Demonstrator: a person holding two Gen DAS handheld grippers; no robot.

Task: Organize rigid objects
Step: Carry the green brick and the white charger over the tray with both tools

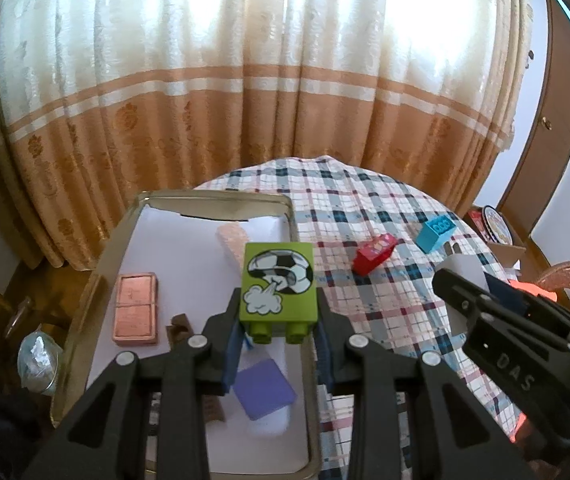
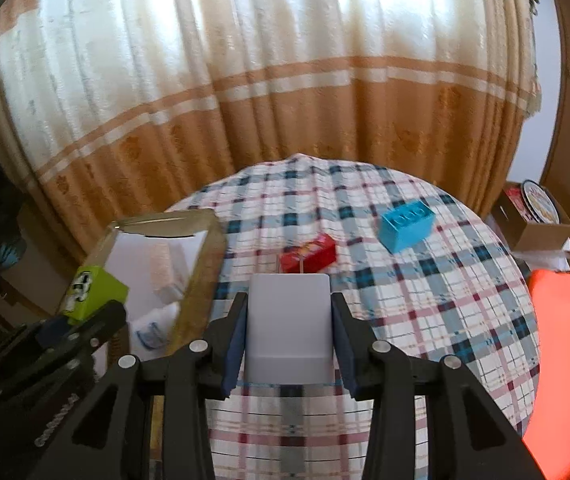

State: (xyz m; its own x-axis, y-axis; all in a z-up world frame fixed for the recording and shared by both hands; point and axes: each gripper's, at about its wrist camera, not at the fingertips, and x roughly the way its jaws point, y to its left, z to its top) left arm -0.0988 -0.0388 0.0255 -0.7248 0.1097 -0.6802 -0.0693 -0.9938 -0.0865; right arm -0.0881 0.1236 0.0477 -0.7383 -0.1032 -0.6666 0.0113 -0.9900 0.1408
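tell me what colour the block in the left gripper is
Lime green block with a black-and-white football print, clearest in the left wrist view.

toy bricks [image 1: 279, 284]: 4 | tray [image 1: 97, 284]: 1 | tongs [image 1: 279, 322]: 2

Black plastic tongs [image 1: 279, 320], blue pads, silver pivot screws, white lettering, orange sleeve [image 2: 565, 360]

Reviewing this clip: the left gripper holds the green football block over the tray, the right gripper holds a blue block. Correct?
Not quite. The right gripper holds a white block, as the right wrist view shows; the blue block lies on the tablecloth. The left gripper does hold the green football block over the tray.
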